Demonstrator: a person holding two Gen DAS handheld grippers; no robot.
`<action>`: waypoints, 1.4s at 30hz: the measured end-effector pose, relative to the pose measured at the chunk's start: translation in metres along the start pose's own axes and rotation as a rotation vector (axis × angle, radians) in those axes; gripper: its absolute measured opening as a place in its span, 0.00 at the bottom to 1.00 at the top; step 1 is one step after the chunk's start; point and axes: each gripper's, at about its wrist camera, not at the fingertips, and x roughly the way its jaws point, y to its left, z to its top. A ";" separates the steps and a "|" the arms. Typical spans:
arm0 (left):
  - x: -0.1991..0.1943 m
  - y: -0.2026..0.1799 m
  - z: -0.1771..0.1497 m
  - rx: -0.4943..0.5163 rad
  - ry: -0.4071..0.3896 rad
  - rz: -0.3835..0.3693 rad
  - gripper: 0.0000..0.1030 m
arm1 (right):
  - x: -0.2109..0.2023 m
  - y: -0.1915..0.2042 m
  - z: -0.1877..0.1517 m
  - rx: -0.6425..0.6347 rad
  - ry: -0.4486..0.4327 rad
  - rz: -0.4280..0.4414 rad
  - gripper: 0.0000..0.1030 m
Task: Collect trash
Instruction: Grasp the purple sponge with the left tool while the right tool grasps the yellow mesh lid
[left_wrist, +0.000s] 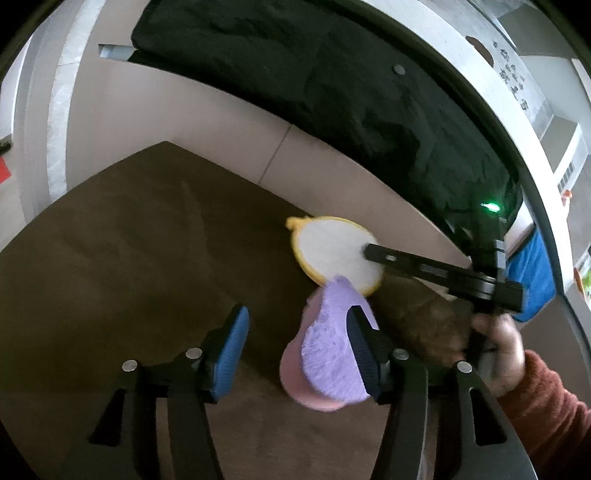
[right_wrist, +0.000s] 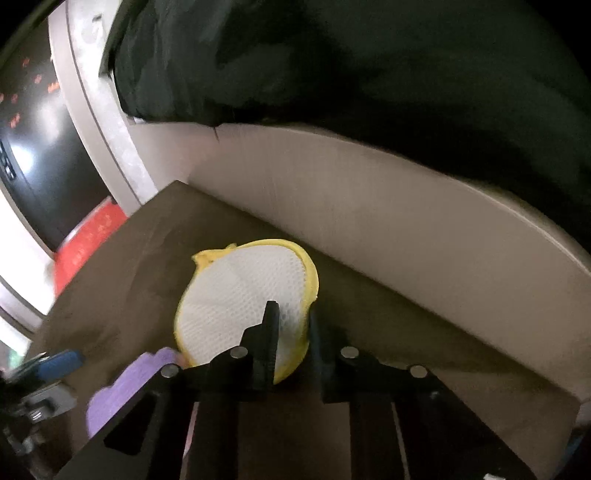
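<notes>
Right gripper (right_wrist: 291, 332) clamps yellow-rimmed mesh pad (right_wrist: 240, 291).

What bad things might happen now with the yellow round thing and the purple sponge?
The right hand-held gripper pinches only the edge of the yellow-rimmed mesh pad, so it might slip out when lifted. The purple sponge lies against that pad and beside a finger of the open left hand-held gripper, so it could get dragged or knocked along the brown table.

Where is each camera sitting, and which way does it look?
Left wrist: on the left gripper, looking down at the brown table and purple sponge; a hand holding the right gripper shows.
Right wrist: on the right gripper, looking down at the yellow-rimmed white scrubber it pinches.
Both show the scrubber, sponge and table.
</notes>
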 end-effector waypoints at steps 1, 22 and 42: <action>0.002 -0.001 -0.001 0.008 0.002 0.004 0.56 | -0.008 -0.004 -0.004 0.001 0.001 0.006 0.13; 0.022 -0.091 -0.032 0.234 0.102 0.086 0.57 | -0.166 -0.107 -0.109 0.030 -0.114 -0.156 0.12; 0.026 -0.088 -0.039 0.263 0.134 0.140 0.59 | -0.129 -0.044 -0.125 -0.018 -0.075 0.129 0.29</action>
